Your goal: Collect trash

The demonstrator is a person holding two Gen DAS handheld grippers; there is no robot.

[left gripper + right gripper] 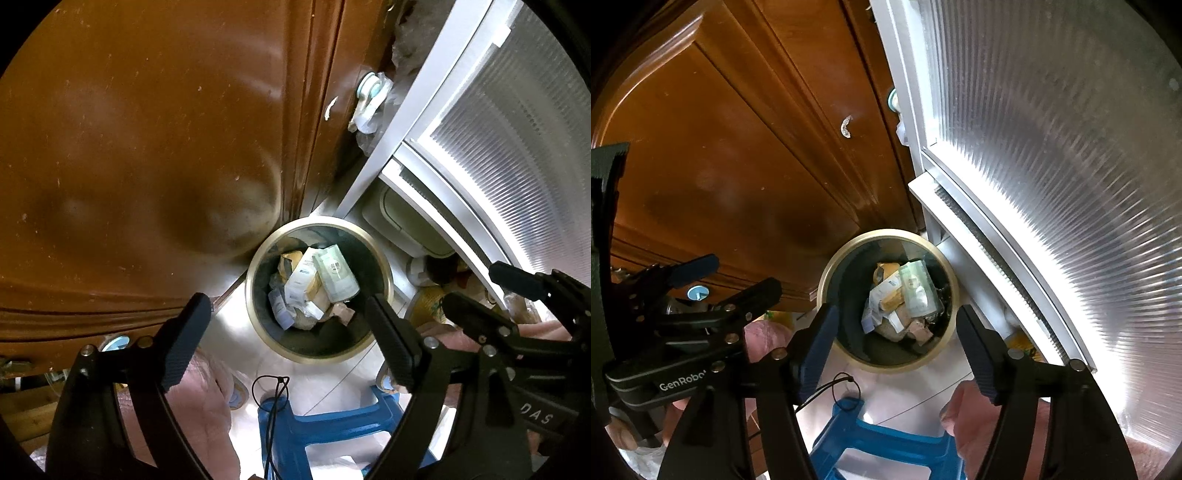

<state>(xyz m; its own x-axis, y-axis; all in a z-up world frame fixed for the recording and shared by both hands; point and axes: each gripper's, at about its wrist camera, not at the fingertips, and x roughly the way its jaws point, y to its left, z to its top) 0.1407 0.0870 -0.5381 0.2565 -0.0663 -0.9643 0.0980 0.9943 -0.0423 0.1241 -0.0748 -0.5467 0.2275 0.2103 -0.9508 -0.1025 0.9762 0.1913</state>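
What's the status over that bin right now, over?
Left gripper open, empty. Right gripper open, empty. Round bin below both, paper trash inside. Blue stool beside bin, not blocking.

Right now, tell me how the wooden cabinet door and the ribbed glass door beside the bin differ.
The wooden cabinet door is brown, glossy and opaque; the ribbed glass door is pale, translucent and bright with light. The cabinet door has moulded panels; the glass door has a white frame. Both stand upright behind the round bin.
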